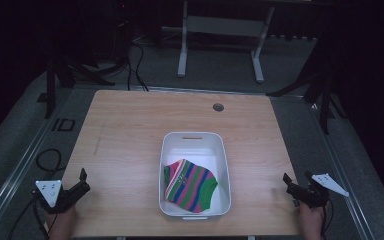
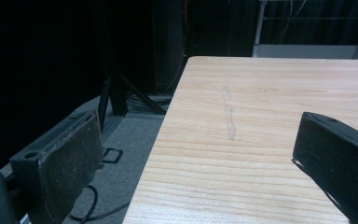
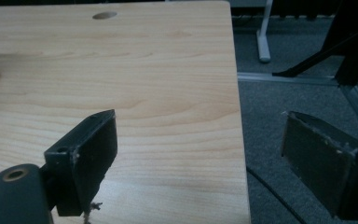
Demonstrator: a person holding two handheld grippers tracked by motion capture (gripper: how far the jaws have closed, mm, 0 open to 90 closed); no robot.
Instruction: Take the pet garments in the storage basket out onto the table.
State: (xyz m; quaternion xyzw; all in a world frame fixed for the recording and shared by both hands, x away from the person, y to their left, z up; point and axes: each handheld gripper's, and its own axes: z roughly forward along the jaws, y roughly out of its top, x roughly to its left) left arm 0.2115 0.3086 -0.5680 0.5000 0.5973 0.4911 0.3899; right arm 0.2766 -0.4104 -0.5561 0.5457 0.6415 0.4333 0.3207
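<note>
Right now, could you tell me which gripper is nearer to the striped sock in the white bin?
The right gripper, though only slightly. It sits at the table's right edge, just right of the white bin holding the striped sock; the left gripper sits farther off by the left edge.

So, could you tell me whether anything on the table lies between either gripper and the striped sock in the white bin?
Nothing visible does. The left gripper and right gripper sit open at the table's near corners, with bare wood up to the white bin. Only the bin's own low wall surrounds the striped sock.
</note>
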